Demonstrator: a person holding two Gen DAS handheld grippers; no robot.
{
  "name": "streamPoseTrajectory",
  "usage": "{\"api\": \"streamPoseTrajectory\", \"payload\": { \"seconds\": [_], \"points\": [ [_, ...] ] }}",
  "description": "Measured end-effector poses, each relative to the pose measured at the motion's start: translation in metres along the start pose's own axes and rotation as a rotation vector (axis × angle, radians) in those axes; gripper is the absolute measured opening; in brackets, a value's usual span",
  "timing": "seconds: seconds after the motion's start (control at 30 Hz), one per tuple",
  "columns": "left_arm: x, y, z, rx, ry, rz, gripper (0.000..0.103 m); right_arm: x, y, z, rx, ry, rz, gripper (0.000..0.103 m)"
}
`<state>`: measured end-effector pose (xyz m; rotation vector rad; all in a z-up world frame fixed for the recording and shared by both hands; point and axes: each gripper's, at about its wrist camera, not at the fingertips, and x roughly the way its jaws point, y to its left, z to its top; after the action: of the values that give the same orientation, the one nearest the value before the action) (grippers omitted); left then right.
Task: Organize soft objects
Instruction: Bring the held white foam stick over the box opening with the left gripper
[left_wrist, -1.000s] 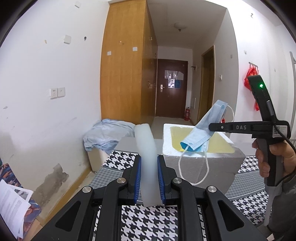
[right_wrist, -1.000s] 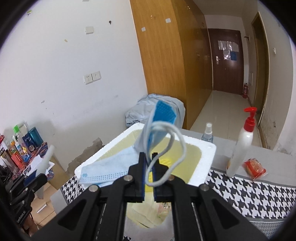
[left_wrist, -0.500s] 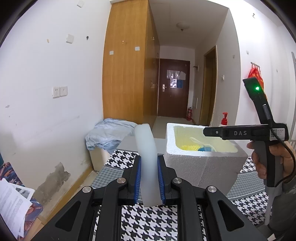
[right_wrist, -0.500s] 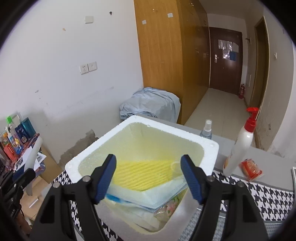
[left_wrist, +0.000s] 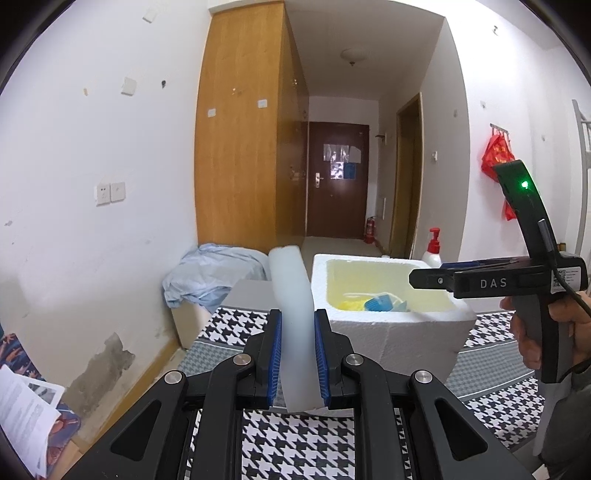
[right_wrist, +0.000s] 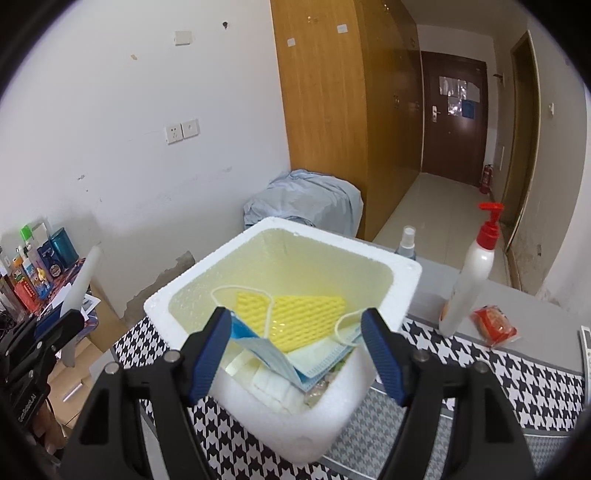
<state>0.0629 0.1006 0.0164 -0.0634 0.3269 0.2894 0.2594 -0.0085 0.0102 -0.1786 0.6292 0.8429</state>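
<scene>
Clamped jaws of the left gripper pinch a white foam strip upright, just left of the styrofoam box. Over that box the right gripper now stands wide and empty: the blue face mask it pinched a second ago lies inside on the yellow cloth (one item filed). By my reckoning, the strip goes next.

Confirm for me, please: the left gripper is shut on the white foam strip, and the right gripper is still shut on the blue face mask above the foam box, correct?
Not quite. The right wrist view shows the right gripper open, with the blue face mask lying inside the foam box. The left gripper is indeed shut on the white foam strip.
</scene>
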Motion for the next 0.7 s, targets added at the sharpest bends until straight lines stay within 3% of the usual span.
{"api": "streamPoseTrajectory", "payload": {
  "seconds": [0.7],
  "points": [
    [0.016, -0.031, 0.014, 0.050, -0.008, -0.101, 0.018, -0.046, -0.028, -0.015, 0.062, -0.079, -0.026, 0.077]
  ]
}}
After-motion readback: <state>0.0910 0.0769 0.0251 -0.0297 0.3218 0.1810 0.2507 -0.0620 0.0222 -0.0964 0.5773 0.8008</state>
